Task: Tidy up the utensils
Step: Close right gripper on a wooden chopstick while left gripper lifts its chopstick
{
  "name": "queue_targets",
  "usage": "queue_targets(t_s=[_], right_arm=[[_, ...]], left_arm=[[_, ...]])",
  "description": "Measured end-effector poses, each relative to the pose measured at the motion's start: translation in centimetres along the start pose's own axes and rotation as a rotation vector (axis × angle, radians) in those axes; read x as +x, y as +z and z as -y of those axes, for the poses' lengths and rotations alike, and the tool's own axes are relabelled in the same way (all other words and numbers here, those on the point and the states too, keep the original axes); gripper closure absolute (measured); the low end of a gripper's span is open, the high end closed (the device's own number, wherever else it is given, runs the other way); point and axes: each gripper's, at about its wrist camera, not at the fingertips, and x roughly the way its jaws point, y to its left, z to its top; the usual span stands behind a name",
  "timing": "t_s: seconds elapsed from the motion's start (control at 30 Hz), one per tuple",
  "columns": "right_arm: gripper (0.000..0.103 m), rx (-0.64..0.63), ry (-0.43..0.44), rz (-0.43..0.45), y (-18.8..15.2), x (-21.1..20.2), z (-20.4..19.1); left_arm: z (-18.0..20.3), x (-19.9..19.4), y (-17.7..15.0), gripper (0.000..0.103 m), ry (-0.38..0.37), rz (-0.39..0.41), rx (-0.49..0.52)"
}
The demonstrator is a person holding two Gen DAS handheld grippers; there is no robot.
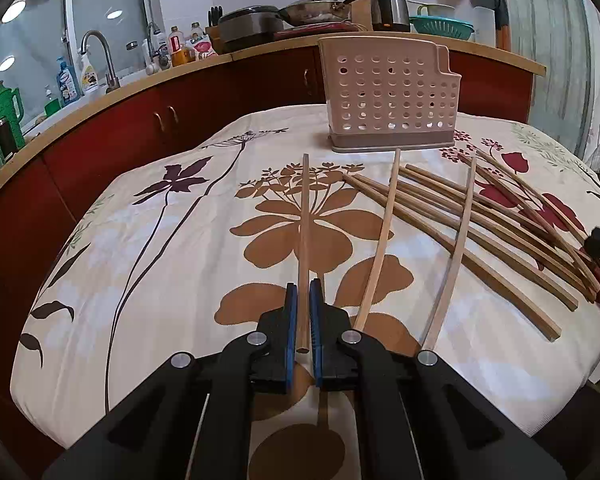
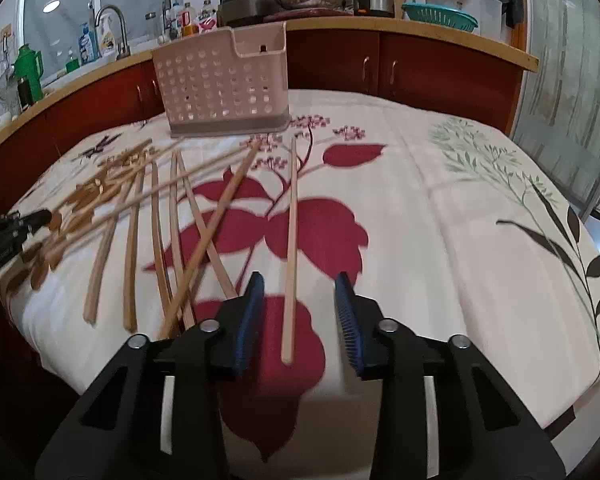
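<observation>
L gripper (image 1: 304, 286) pinching 1 chopstick (image 1: 305, 216), blue pads pressed on it, stick pointing fwd toward perforated beige utensil holder (image 1: 390, 96) standing upright at far side of floral tablecloth (image 1: 148, 264). R gripper (image 2: 299, 282) spread wide, straddling 1 loose chopstick (image 2: 291, 248) lying on cloth, not touching pads. Pile of chopsticks (image 2: 156, 216) scattered to its left.

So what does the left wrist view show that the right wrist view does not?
Only the left wrist view: the left tool shut on one chopstick.

Only the right wrist view: the right tool open around a lone chopstick lying on the cloth, and the green leaf print.

Both: the perforated holder, standing upright, the loose chopstick pile and the kitchen counter.
</observation>
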Motion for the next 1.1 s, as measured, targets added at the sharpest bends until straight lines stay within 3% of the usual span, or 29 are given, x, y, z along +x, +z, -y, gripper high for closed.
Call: queue_targets(t_s=[0.17, 0.3, 0.5, 1.1], right_arm=[[0.081, -0.044, -0.005, 0.058, -1.1, -0.5, -0.2], [0.097, -0.06, -0.001, 0.075, -1.3, -0.7, -0.5], [0.098, -0.047, 0.013, 0.09, -0.8, -1.4, -0.5], [0.098, -0.067, 0.025, 0.29, 3.6, -7.5, -1.6]], left_arm=[[0.1, -0.1, -0.1, 0.096, -0.006, 0.003, -0.015], [0.0, -0.4, -0.2, 0.096, -0.017, 0.013, -0.029], [-0.1, -1.2, 0.0, 0.096, -0.013, 0.039, -0.04], [-0.7, -6.9, 2.2, 0.096, 0.031, 0.222, -0.044]])
